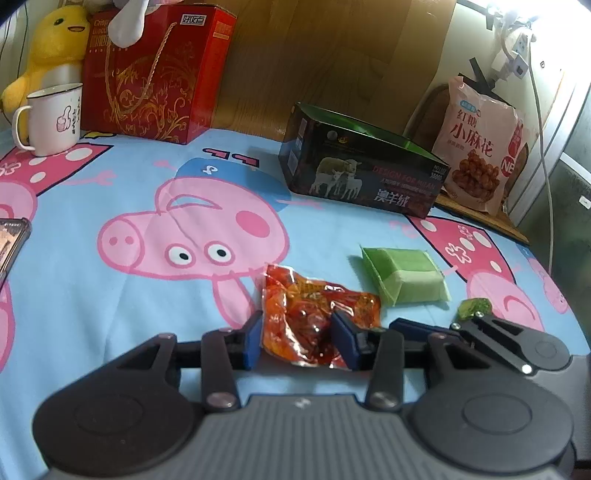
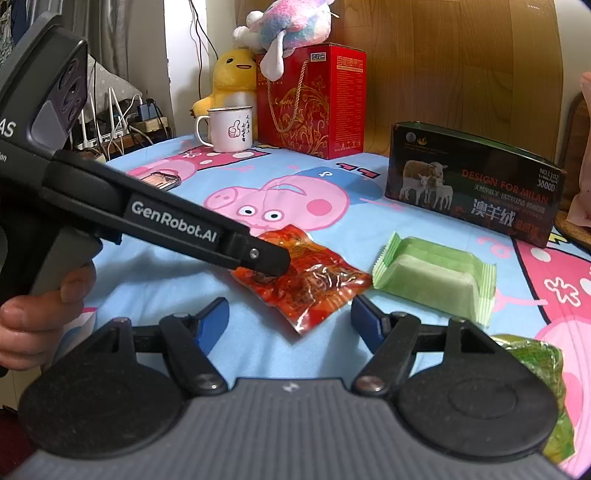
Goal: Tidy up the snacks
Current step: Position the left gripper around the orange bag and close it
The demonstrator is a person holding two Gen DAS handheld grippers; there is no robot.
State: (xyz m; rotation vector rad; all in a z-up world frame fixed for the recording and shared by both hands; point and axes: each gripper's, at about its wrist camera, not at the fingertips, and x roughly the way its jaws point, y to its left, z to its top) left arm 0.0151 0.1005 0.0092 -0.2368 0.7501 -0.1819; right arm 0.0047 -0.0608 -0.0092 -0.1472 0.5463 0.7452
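While L gripper (image 1: 297, 339) straddles red snack pack (image 1: 314, 314), R gripper (image 2: 288, 321) open.

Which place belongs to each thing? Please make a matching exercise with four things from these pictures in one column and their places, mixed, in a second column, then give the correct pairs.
Things:
1. red snack packet
2. green wrapped cake
3. white mug
4. pastel plush toy

Places:
A. on top of the red gift box
B. between the fingers of the left gripper
C. in front of the yellow duck plush
D. on the cloth before the dark sheep box

Pairs: 1-B, 2-D, 3-C, 4-A
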